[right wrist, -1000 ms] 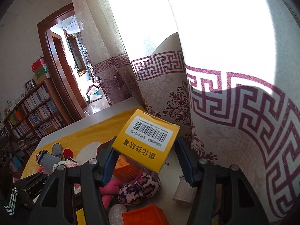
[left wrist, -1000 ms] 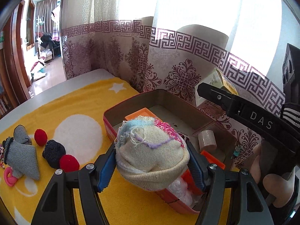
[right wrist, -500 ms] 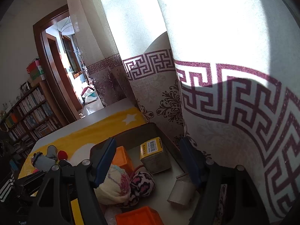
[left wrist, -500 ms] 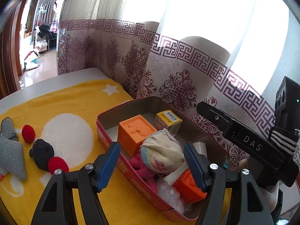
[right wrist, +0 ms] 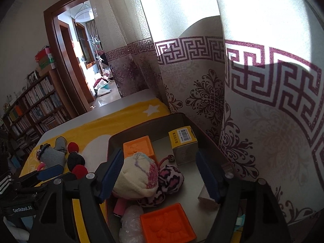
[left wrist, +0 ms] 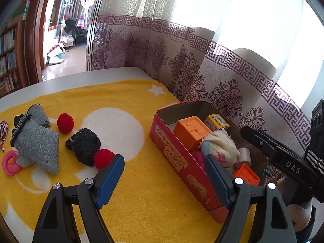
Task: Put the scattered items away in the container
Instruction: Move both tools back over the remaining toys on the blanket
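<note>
A red tin (left wrist: pixel 172 158) stands on the yellow blanket (left wrist: pixel 125 101) by the curtain. It holds orange blocks (left wrist: pixel 191 129), a yellow box (right wrist: pixel 183 139), a cream knit hat (right wrist: pixel 137 176) and a leopard-print sock (right wrist: pixel 170 179). My left gripper (left wrist: pixel 164 179) is open and empty, above the blanket by the tin's near wall. My right gripper (right wrist: pixel 160 173) is open and empty, above the tin. On the blanket to the left lie a grey sock (left wrist: pixel 37 143), two red pompoms (left wrist: pixel 65 120), a black knit piece (left wrist: pixel 85 144) and a pink ring (left wrist: pixel 10 163).
The patterned curtain (left wrist: pixel 202 77) hangs right behind the tin. The table's bare grey edge (left wrist: pixel 70 79) runs beyond the blanket. A doorway (right wrist: pixel 81 64) and bookshelves (right wrist: pixel 36 109) stand further off. The right gripper's body (left wrist: pixel 283 158) reaches in over the tin's right end.
My left gripper let go of the cream hat into the tin and drew back left. My right gripper dropped the yellow box into the tin and opened.
</note>
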### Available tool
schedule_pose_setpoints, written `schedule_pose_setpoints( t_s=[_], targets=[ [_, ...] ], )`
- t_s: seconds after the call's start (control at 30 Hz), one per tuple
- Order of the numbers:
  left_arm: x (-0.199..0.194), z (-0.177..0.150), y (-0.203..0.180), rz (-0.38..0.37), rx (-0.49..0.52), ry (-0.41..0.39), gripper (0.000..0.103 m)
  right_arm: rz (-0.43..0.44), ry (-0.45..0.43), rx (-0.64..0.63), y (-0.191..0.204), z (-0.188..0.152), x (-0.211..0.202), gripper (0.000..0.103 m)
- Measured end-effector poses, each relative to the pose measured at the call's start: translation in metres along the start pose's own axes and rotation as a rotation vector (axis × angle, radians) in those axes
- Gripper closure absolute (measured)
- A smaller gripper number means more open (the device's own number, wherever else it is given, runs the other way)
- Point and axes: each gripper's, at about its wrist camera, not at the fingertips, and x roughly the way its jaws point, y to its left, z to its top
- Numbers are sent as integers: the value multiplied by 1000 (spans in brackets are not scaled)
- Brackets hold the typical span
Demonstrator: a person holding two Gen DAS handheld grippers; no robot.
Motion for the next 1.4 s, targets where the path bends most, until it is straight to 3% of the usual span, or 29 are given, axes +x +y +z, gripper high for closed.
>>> schedule_pose_setpoints(
  t_s=[0.23, 0.3, 0.4, 0.47, 0.6, 0.87, 1.4],
  targets=[
    [-8, -6, 16, 3, -25, 1, 20, -19, 97, -143, 32, -10, 23, 24],
    [-11, -8, 23, 8, -38, -2, 20, -71, 91, -148, 32, -12, 27, 24],
    [-16, -10, 34, 16, -60, -10, 20, -267, 3, -135, 23, -5, 21, 24],
    [-20, -11, 41, 19, -74, -17, 20, -315, -39, -100, 14, 3, 12, 24],
    [-26, -11, 53, 23, -102, -26, 20, -275, -76, -61, 12, 12, -2, 24],
    [-39, -13, 79, 45, -144, -49, 20, -96, -40, -114, 61, 9, 1, 24],
    [-86, -22, 194, 272, -385, -157, 20, 137, 90, -225, 154, -5, 39, 24]
  ],
)
